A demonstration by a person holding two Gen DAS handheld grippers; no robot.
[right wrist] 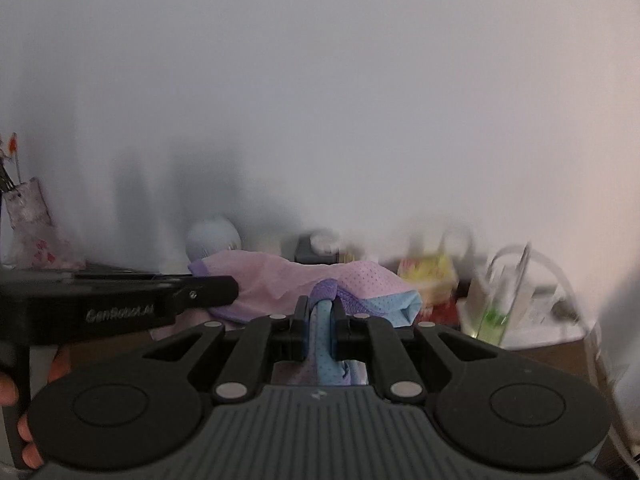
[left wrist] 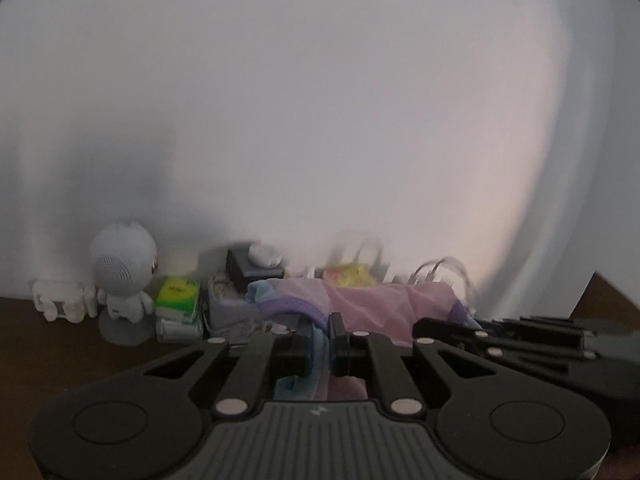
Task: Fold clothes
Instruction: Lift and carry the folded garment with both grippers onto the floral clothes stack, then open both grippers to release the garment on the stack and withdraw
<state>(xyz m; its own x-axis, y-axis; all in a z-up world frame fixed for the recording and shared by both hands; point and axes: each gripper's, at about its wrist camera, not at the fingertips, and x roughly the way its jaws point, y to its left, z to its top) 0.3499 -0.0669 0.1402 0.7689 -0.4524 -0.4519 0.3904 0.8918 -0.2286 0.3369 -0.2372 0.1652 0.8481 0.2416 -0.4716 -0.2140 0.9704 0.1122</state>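
Both the left gripper point(left wrist: 320, 330) and right gripper point(right wrist: 320, 312) were clamped on the pink shirt point(right wrist: 280, 276), lifted. A thin pinch might slip, dropping its edge onto the clutter behind.

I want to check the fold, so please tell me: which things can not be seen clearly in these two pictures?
- Pink, purple and blue mesh garment: lower part hidden behind the left gripper, left wrist view.
- Same in the right wrist view, behind the right gripper.
- Yellow packet: motion blur, right wrist view.
- Brown table: mostly hidden, both views.
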